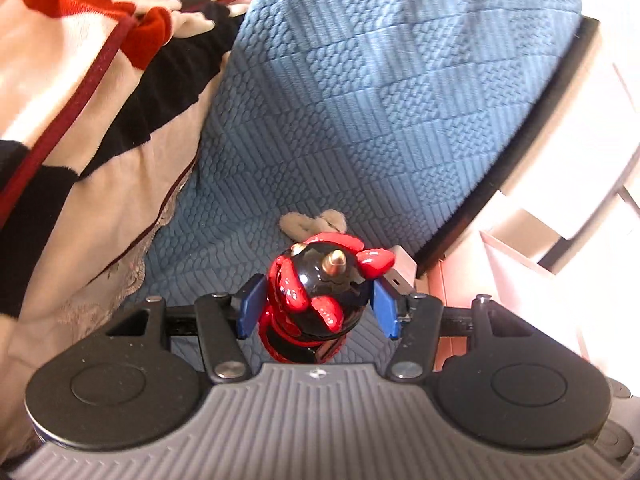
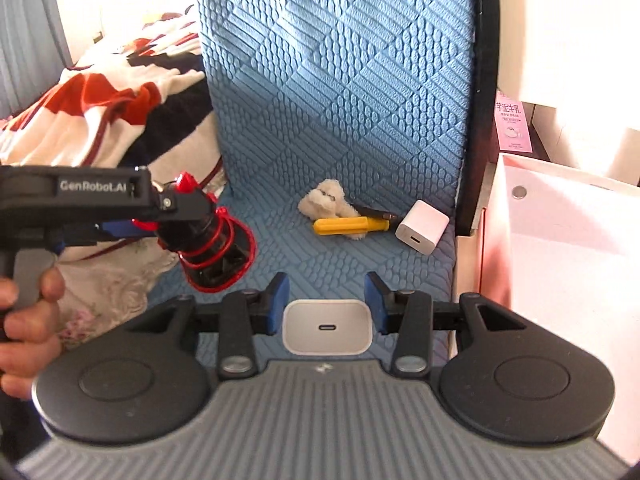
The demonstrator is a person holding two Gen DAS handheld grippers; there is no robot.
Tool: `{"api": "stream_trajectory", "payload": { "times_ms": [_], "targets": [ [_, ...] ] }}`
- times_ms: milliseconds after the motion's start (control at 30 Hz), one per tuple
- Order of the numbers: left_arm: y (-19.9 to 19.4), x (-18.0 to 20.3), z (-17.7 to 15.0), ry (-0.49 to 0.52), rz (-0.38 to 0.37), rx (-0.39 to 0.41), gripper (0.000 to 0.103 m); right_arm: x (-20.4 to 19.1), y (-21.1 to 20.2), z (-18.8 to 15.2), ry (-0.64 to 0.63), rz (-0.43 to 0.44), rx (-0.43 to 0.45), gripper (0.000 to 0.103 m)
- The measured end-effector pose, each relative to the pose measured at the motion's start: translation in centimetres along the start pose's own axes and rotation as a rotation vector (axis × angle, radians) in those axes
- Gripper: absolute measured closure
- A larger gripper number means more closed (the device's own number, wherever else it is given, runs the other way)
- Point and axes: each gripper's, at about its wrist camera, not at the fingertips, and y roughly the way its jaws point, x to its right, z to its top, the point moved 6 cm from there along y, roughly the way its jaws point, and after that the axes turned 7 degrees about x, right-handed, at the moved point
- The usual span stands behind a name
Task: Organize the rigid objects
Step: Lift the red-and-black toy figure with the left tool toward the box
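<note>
- The left tongs (image 1: 316, 308) are clamped on a glossy red-and-black figurine (image 1: 320, 300), held up off the blue mat (image 1: 360, 100); the right view shows the same toy (image 2: 212, 244) in the air beside the blanket (image 2: 100, 120).
- The figurine looks like hard plastic or glazed ware: stiff, light, slick. Its horns and red lobes stick out and could snap or catch, so the pads belong on the round body, as they sit now.
- The shiny skin may slip or twist in the pads; I judge a firm, steady squeeze is needed, and a low set-down rather than a drop.
- The right tongs (image 2: 326, 308) stand apart, with a white charger (image 2: 326, 326) lying between them, not yet gripped as far as I can see.
- That charger is a small rigid block, smooth, with rounded corners; its flat sides are the place to pinch.
- Farther off on the mat lie a second charger (image 2: 422, 226), a yellow screwdriver (image 2: 348, 225) and a plush toy (image 2: 326, 200), the last two touching.
- The screwdriver handle is round and may roll; take it across the middle.
- A white bin (image 2: 560, 260) stands just beside the mat on the right, a likely place for the hard items.
</note>
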Motion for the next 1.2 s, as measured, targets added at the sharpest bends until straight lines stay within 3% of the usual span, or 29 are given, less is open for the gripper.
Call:
{"api": "stream_trajectory", "payload": {
  "times_ms": [567,867,1200],
  "targets": [
    [-5.5,4.4,-4.5,0.072,-0.037,-0.027,0.041,0.0,-6.0,-2.2,0.025,-0.027,0.012,0.058],
    [-6.7,7.4,-2.7,0.069,-0.064,0.007,0.041,1.4,-8.4,0.4,0.027,-0.026,0.065,0.058],
    [-6.7,13.7,-0.1,0.089,-0.116,0.046,0.041,5.2,-10.9,4.5,0.041,-0.049,0.127,0.058]
  ]
}}
